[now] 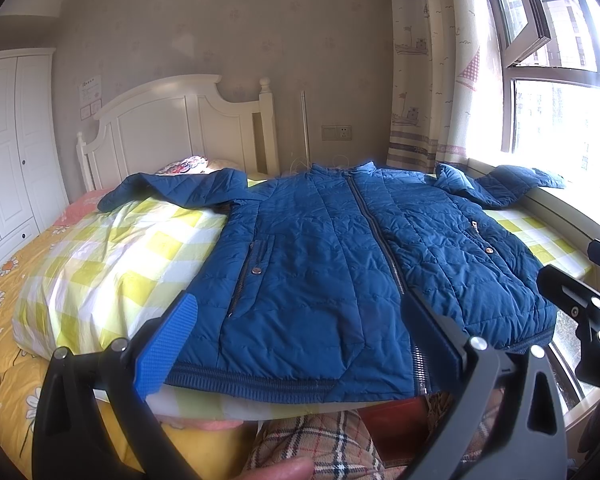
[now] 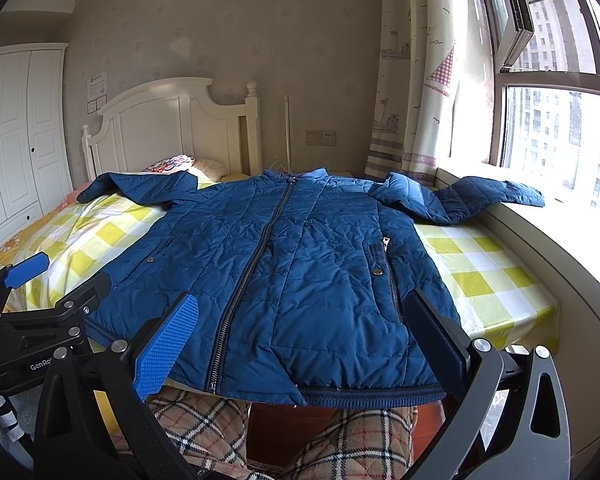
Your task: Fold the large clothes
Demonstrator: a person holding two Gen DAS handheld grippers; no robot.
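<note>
A blue quilted jacket (image 1: 320,264) lies flat and zipped on a yellow-checked sheet (image 1: 112,264), front up, hem toward me, both sleeves spread out. It fills the right wrist view too (image 2: 300,264). Its right sleeve (image 2: 484,196) rests on the window sill. My left gripper (image 1: 300,344) is open and empty, just above the hem, near its left and middle part. My right gripper (image 2: 304,344) is open and empty above the hem's right half. The left gripper also shows at the left edge of the right wrist view (image 2: 60,276).
A white headboard (image 1: 180,128) and pillows stand at the far end. A white wardrobe (image 1: 8,152) is at the left. The window sill (image 2: 548,232) and curtain (image 2: 412,80) run along the right. The person's plaid-clad legs (image 2: 340,440) are below the hem.
</note>
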